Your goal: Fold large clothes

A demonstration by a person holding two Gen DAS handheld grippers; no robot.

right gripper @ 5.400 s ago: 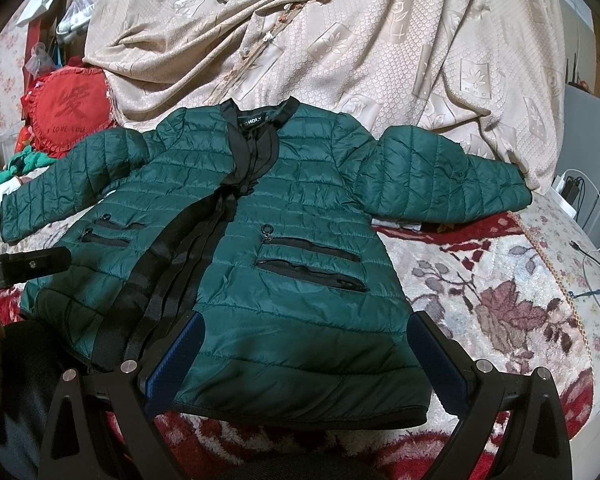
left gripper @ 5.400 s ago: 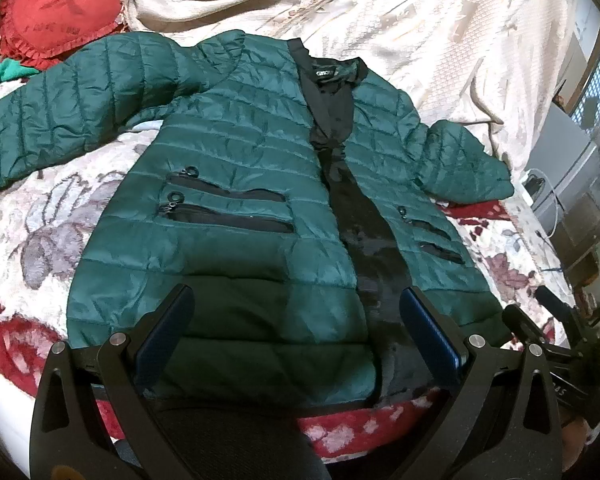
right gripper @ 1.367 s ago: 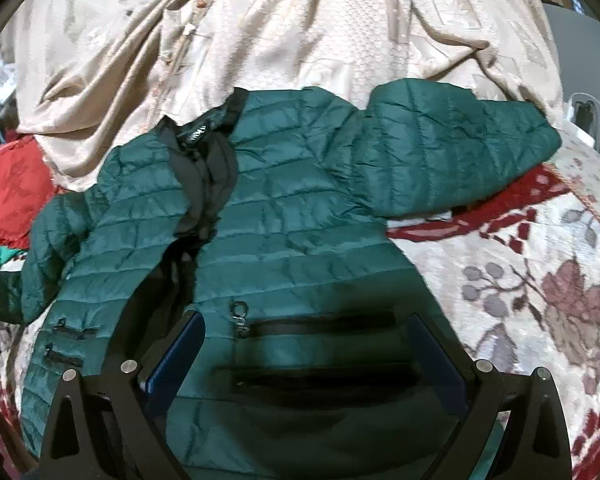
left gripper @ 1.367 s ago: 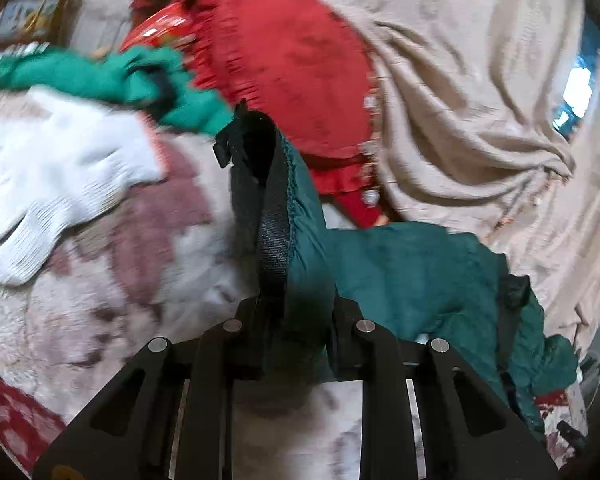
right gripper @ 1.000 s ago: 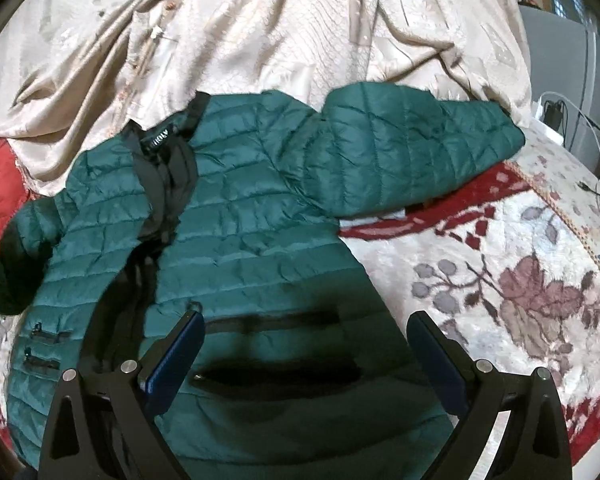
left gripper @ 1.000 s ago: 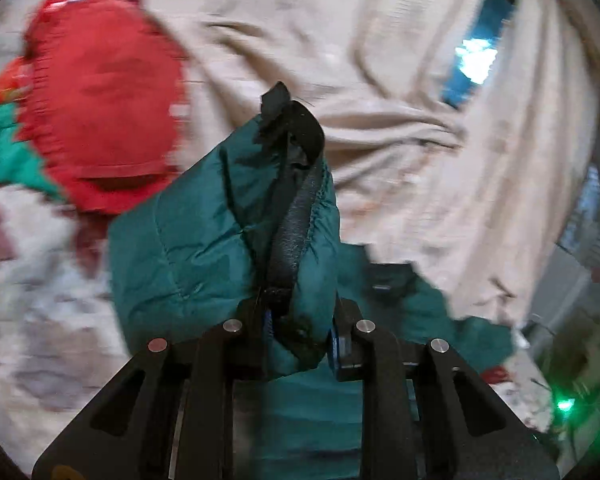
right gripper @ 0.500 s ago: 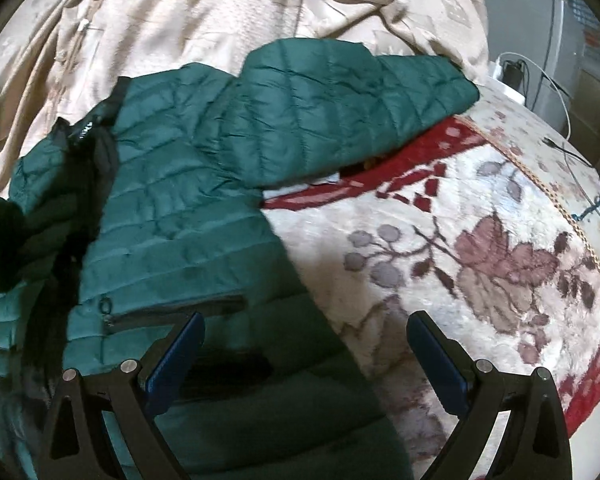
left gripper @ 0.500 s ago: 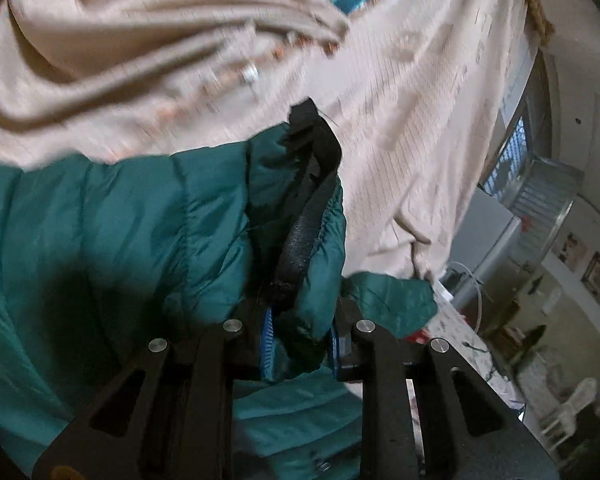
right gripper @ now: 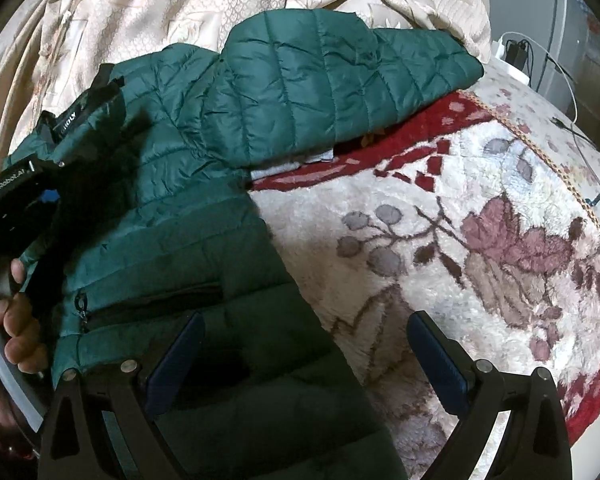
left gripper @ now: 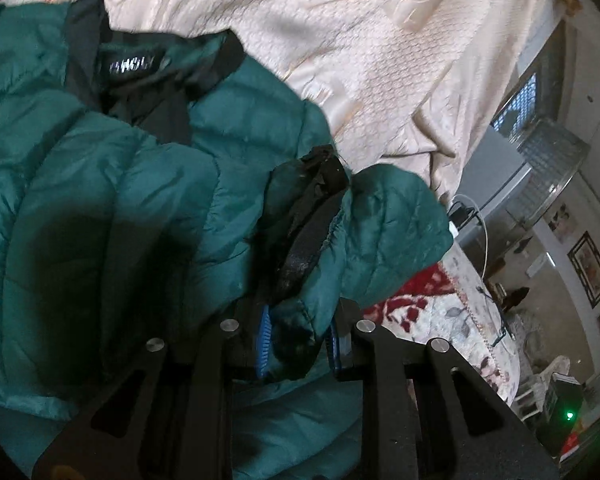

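Now the left gripper (left gripper: 296, 340) is carrying the cuff (left gripper: 308, 232), pinched tight between its fingers, across the green jacket (right gripper: 172, 184) lying on the blanket (right gripper: 440, 240); a second ago it was still out by the red cushion. That is folding one sleeve inward, probably toward the chest. The right gripper (right gripper: 304, 360) is hovering wide open and empty above the hem.
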